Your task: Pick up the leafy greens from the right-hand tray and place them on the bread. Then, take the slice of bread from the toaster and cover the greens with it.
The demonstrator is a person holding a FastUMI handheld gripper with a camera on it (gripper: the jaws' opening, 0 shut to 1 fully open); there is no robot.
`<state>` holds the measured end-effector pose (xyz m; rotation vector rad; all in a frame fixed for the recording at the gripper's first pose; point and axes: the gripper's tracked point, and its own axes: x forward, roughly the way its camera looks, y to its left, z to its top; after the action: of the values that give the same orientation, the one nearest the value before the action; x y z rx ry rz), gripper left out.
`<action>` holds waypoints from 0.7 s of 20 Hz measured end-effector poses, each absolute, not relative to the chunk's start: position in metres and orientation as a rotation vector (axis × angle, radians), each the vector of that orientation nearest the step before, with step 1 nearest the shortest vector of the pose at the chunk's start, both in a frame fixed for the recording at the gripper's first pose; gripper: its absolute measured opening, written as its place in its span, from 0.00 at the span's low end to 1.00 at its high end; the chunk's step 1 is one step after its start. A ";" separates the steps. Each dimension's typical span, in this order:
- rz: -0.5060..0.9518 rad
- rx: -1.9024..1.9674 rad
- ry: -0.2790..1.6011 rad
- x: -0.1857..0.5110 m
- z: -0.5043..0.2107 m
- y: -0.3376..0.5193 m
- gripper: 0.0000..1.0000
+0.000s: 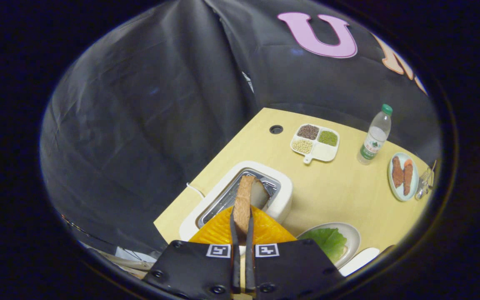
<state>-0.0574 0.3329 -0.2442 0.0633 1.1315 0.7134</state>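
My gripper (242,214) is shut on a slice of bread (245,196), which I see edge-on with its brown crust running up between the fingers. The slice is held over the open slot (223,200) of the white toaster (285,196), which stands just ahead of the fingers. I cannot tell whether the slice's far end is clear of the slot. To the right of the fingers, a green leaf (327,242) lies on a pale round plate (354,237). What lies under the leaf is hidden.
Beyond the toaster on the yellow table (336,196) are a divided dish of beans and grains (316,143), a water bottle (374,137) and a plate with two reddish pieces (403,177). A cable hole (276,129) is near the far edge. A white cord (194,189) leaves the toaster's left side.
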 end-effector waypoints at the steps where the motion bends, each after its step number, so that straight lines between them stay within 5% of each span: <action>1: 0.705 0.082 1.129 -0.056 -0.244 0.328 0.08; 14: 0.645 0.326 1.096 -0.050 -0.223 0.277 0.07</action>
<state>-0.0502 0.2768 -0.2234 0.3261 1.0956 0.6448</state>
